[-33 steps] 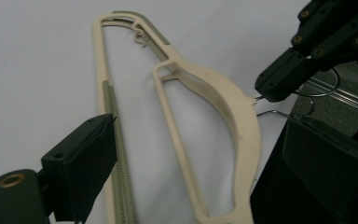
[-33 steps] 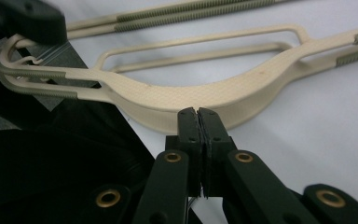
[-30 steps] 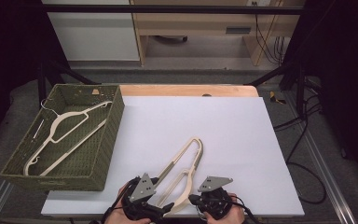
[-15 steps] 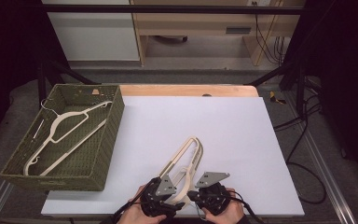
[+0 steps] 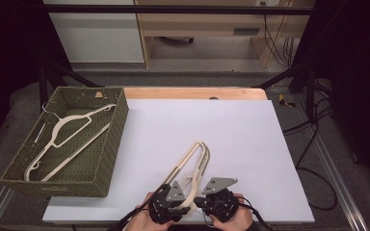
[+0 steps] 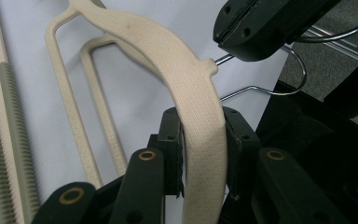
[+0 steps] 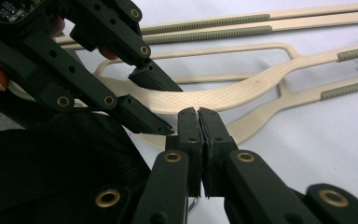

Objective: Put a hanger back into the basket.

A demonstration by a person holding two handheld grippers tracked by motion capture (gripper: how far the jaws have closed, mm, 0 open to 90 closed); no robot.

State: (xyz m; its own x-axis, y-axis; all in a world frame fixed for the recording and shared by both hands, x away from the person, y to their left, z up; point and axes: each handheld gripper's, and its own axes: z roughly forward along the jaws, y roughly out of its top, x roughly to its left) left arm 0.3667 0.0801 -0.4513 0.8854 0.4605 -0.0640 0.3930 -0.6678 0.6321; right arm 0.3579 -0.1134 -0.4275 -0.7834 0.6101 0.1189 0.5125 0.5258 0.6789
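Two cream plastic clothes hangers [image 5: 192, 166] lie stacked on the white table top [image 5: 250, 144], low in the middle of the high view. The left gripper [image 5: 169, 204] sits at the bottom of that frame, just left of centre. Its jaws have just been closing, and in the left gripper view they stand on both sides of the top hanger's curved arm [image 6: 200, 126] and press on it. The right gripper [image 5: 220, 199] is just beside it, at bottom centre. In the right gripper view its two black jaws are squeezed together. A thin metal hook [image 6: 261, 88] runs up to them in the left gripper view. At the left of the high view, a green woven basket [image 5: 111, 139] holds another cream hanger [image 5: 65, 137].
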